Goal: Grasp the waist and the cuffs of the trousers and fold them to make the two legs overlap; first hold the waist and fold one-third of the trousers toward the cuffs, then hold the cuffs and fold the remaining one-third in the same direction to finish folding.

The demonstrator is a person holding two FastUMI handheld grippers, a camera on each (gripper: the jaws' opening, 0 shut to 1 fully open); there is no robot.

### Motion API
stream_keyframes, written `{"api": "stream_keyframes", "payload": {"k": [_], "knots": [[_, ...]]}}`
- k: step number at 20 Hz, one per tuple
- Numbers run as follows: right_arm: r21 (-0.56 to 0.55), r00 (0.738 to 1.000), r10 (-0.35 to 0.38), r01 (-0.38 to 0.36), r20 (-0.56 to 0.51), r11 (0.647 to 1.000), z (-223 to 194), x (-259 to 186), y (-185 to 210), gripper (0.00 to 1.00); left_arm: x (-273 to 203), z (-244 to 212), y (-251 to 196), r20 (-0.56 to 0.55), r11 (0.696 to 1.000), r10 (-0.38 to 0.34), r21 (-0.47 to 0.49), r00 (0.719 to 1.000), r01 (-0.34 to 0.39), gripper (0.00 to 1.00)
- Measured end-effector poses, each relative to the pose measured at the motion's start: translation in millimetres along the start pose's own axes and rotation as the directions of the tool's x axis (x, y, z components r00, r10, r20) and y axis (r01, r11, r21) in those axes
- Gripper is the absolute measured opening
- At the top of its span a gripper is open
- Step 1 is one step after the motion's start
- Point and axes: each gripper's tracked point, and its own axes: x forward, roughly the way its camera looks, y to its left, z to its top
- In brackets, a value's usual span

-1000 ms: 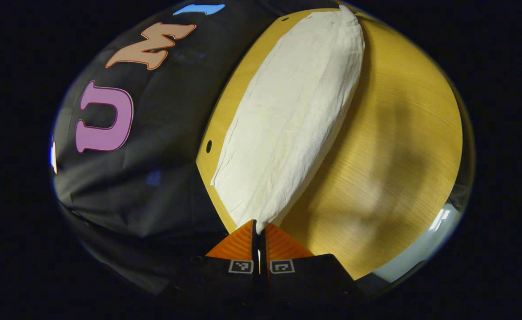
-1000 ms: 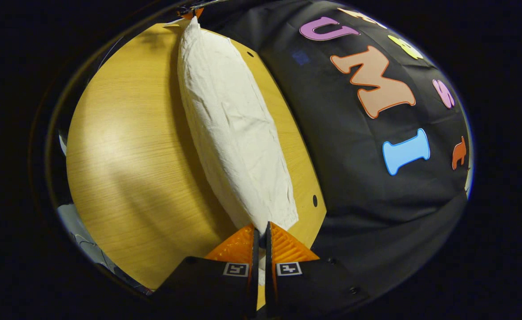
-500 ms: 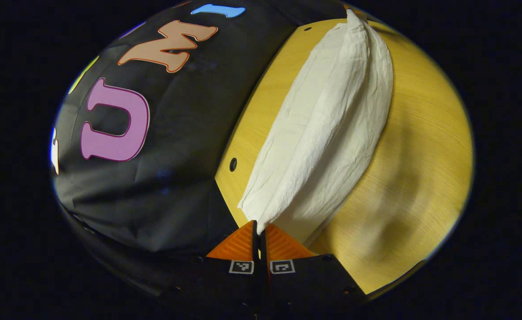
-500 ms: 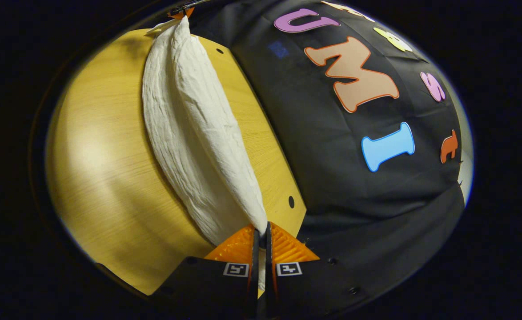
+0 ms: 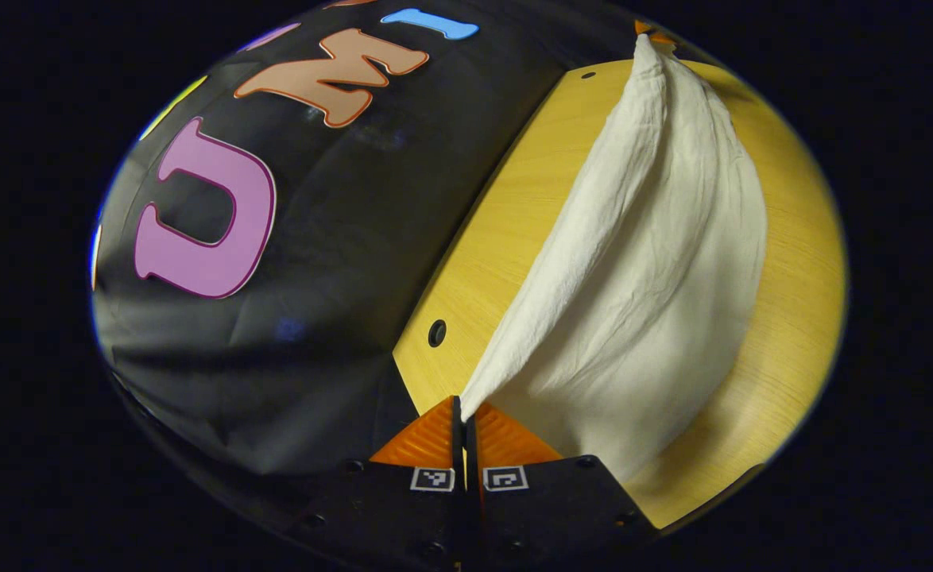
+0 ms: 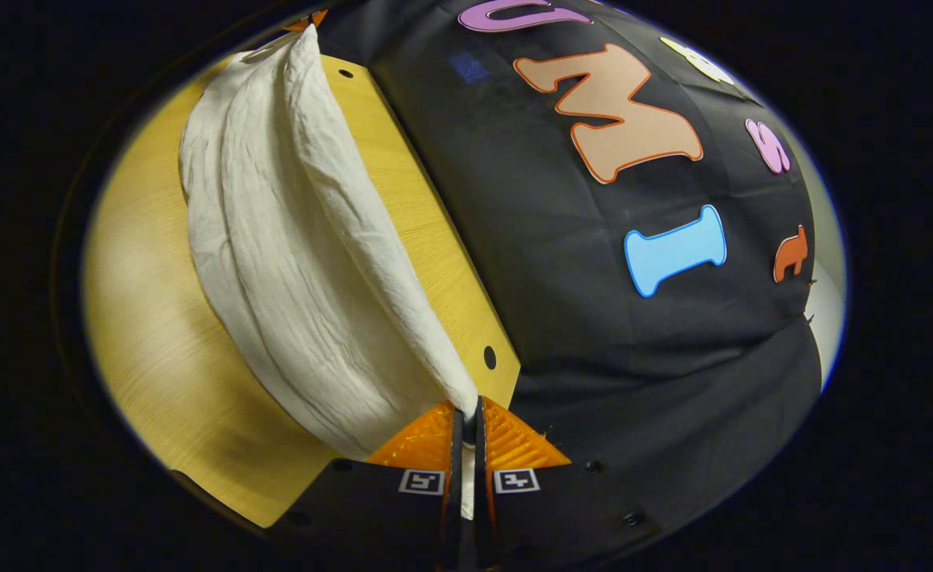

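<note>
— While we look at the left gripper view, what is the material there?

— It is a pair of white trousers, soft cloth with many small wrinkles. One edge is lifted and stretched into a long ridge, and the rest hangs down from it in a curved fold onto the wooden table. The table is yellow, with fine grain and small round holes near its edge.

— And the left gripper?

— Its jaws are pressed together on one end of the lifted edge.

— Now the right gripper view?

— The same trousers go from the bottom up across the table, again as a tight ridge with loose cloth hanging beside it. The right gripper has its jaws closed on the near end of the cloth.
</note>
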Motion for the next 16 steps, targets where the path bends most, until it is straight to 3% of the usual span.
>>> {"api": "stream_keyframes", "payload": {"k": [7, 12, 16], "knots": [[0.034, 1.0, -0.007, 0.006, 0.017, 0.999, 10, 51, -2, 0.06, 34, 13, 9, -0.05, 0.998, 0.042, -0.046, 0.998, -0.044, 0.0], [0.048, 0.999, 0.03, -0.029, -0.021, 0.998, 9, 97, 18, 0.06, 63, 15, 6, -0.079, 0.995, 0.08, -0.056, 0.994, -0.084, 0.0], [0.082, 0.998, 0.043, -0.039, -0.046, 0.996, 10, 125, 36, 0.12, 83, 12, 0, -0.101, 0.992, 0.111, -0.053, 0.989, -0.117, 0.0]]}}
